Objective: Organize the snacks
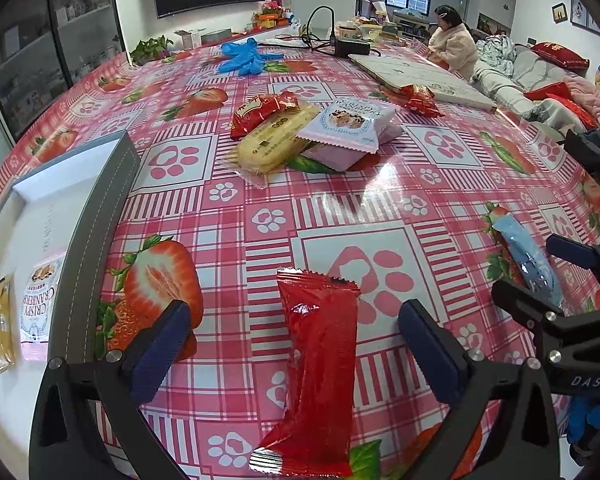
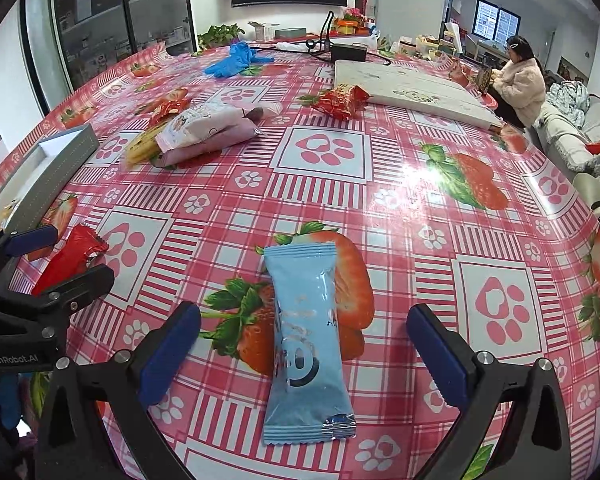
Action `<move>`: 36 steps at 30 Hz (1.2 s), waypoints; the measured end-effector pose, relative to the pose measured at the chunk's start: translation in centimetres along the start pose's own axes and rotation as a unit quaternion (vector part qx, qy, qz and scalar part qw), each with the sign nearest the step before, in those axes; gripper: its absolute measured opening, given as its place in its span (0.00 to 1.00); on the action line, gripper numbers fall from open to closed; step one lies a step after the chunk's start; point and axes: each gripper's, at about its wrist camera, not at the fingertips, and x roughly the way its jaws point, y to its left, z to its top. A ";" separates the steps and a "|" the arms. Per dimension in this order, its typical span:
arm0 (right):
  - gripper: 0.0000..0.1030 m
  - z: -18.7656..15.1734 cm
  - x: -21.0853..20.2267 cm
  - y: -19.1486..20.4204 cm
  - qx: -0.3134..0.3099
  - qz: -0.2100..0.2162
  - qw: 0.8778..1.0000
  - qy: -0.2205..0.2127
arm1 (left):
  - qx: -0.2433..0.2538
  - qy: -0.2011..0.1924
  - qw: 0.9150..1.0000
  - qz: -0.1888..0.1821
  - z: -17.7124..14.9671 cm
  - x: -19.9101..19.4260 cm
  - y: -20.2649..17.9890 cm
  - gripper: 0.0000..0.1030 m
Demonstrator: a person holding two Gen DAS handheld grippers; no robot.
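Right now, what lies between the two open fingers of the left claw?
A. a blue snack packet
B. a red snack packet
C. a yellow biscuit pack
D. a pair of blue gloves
B: the left claw is open around the red snack packet, which lies flat on the tablecloth; the blue snack packet lies between the fingers of the right claw.

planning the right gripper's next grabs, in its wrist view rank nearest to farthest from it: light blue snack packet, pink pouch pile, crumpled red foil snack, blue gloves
1. Light blue snack packet, between the open right gripper fingers.
2. Pink pouch pile, mid-table, left.
3. Crumpled red foil snack, farther back, beside the white board.
4. Blue gloves, far edge.
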 end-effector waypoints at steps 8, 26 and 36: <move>1.00 0.1 0.2 -0.1 0.000 0.001 1.000 -0.001 | 0.000 -0.002 1.000 0.000 -0.1 -0.1 0.0 1.00; 1.00 0.1 0.3 -0.1 0.000 0.001 1.000 -0.001 | 0.000 -0.003 1.000 0.000 -0.2 -0.1 0.0 1.00; 1.00 0.1 0.2 -0.1 0.000 0.001 1.000 -0.001 | -0.001 -0.004 1.000 0.001 -0.2 -0.1 0.0 1.00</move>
